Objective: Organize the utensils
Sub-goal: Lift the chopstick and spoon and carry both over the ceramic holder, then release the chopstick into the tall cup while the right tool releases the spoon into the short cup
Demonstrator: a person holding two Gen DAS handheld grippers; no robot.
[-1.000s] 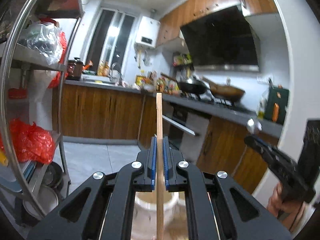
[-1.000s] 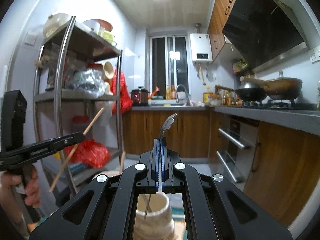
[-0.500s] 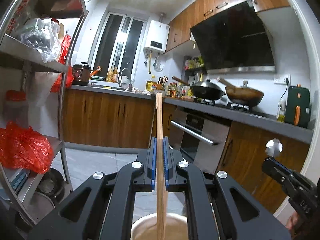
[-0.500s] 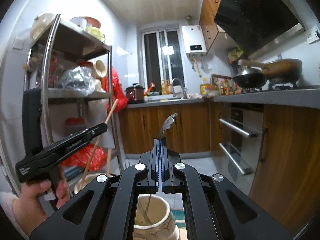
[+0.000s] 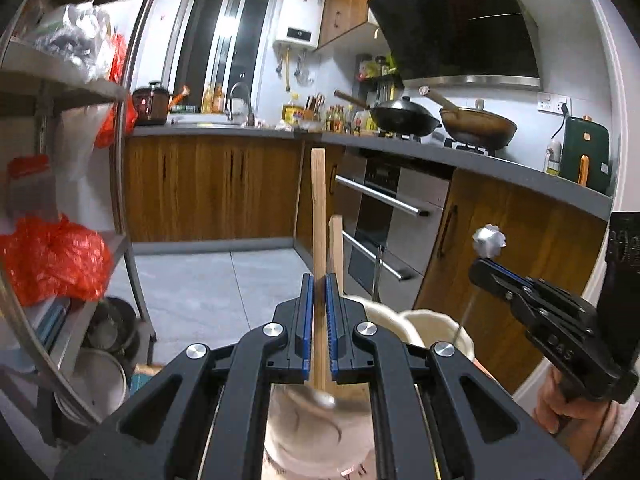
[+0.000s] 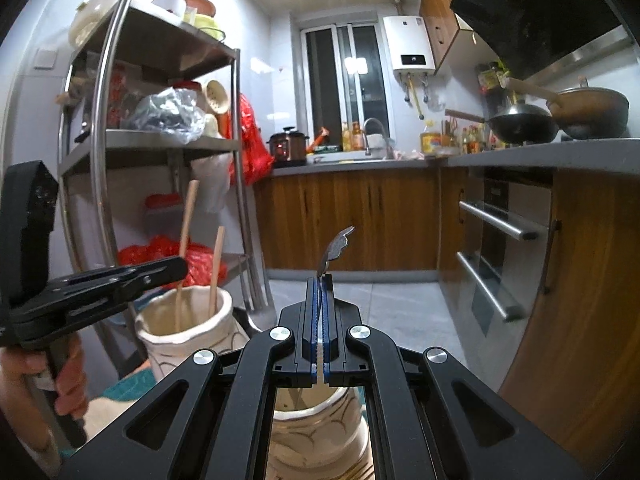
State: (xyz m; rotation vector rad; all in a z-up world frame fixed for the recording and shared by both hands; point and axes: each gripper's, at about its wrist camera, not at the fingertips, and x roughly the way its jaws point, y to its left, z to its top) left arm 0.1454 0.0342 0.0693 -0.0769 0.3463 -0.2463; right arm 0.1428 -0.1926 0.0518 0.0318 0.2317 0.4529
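Observation:
My left gripper (image 5: pixel 319 284) is shut on a wooden utensil handle (image 5: pixel 318 216) that stands upright, its lower end down in a cream ceramic jar (image 5: pixel 304 432). A second wooden handle (image 5: pixel 336 240) stands in that jar. In the right wrist view the same jar (image 6: pixel 188 332) holds both wooden handles (image 6: pixel 188 216), with the left gripper (image 6: pixel 176 270) on one. My right gripper (image 6: pixel 319 284) is shut on a thin metal utensil with an ornate end (image 6: pixel 338 246), above another cream jar (image 6: pixel 316 436). The right gripper also shows in the left wrist view (image 5: pixel 478 274).
A steel shelf rack (image 6: pixel 108 128) with red bags stands at the left. Wooden cabinets (image 6: pixel 352 220) and a grey counter run along the back, with an oven (image 6: pixel 504 248) and woks on the stove at the right. Grey tiled floor lies between.
My left gripper has lowered the wooden utensil into the jar beside the second handle. The right gripper has kept its metal utensil over the other jar.

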